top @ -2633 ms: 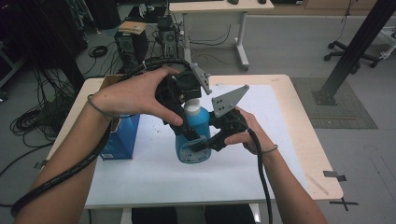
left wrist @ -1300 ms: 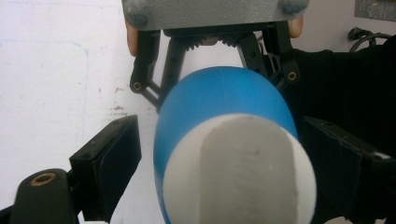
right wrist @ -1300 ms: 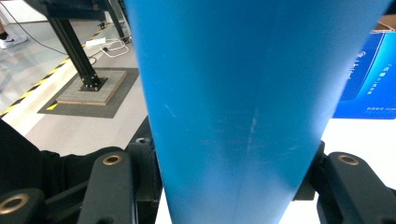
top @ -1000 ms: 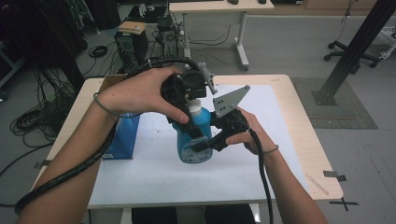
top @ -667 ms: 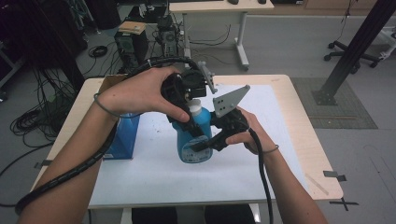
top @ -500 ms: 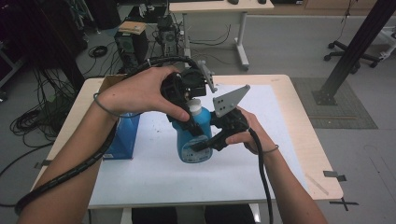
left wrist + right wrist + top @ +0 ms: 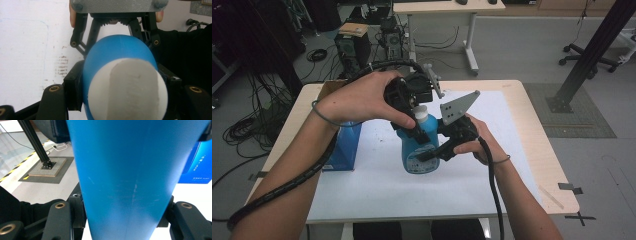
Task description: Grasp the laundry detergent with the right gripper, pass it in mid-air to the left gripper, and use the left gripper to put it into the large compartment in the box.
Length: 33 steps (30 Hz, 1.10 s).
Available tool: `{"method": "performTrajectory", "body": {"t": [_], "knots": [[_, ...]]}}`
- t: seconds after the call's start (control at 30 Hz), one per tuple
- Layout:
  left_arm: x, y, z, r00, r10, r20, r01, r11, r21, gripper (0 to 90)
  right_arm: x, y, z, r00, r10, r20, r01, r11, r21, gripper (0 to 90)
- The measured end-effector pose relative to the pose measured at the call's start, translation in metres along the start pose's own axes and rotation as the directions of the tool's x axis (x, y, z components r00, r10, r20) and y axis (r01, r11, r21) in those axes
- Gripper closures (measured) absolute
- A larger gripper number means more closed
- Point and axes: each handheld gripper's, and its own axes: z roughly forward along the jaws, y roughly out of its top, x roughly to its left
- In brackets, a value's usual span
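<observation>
A blue bottle [image 7: 419,150] with a white cap [image 7: 421,114] stands upright on the white mat [image 7: 492,165]. My right gripper [image 7: 426,156] comes in from the right and is shut on the bottle's lower body [image 7: 125,170], one black jaw on each side. My left gripper [image 7: 417,124] reaches down from above. Its jaws have just been closing and now pinch the cap [image 7: 127,90] between them. In the left gripper view the bottle's blue shoulder [image 7: 117,50] shows below the cap. Beyond it is the right gripper's grey plate [image 7: 115,5].
A blue box [image 7: 342,147] stands at the table's left, close to my left forearm, and shows again as the blue box [image 7: 197,165] behind the bottle. Past the table's right edge [image 7: 552,150] a black post [image 7: 592,50] rises from a floor plate. Cables [image 7: 247,125] lie on the floor at left.
Since the oldest frame my left hand has shifted slightly down and right over the cap. The bottle and my right hand have kept still.
</observation>
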Motion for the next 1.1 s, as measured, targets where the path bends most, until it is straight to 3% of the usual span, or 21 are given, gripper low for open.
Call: {"method": "performTrajectory", "body": {"t": [0.57,0.87,1.1], "knots": [[-0.0038,0.0029,-0.0005,0.9994,-0.014,-0.031,0.015,0.9998,0.011,37.9,-0.0001,-0.0006,-0.0020,1.0000,-0.006,0.003,0.006,1.000,-0.010,43.4],[-0.0072,0.0064,-0.0014,0.9987,-0.011,-0.049,0.013,0.9988,0.047,38.0,0.0017,-0.0029,-0.0017,0.9995,-0.021,0.024,0.022,0.999,-0.038,42.8],[-0.0075,0.0067,0.0000,0.9981,-0.010,-0.061,0.012,0.9991,0.041,38.0,0.0023,-0.0050,-0.0005,0.9987,-0.025,0.044,0.027,0.998,-0.049,42.2]]}}
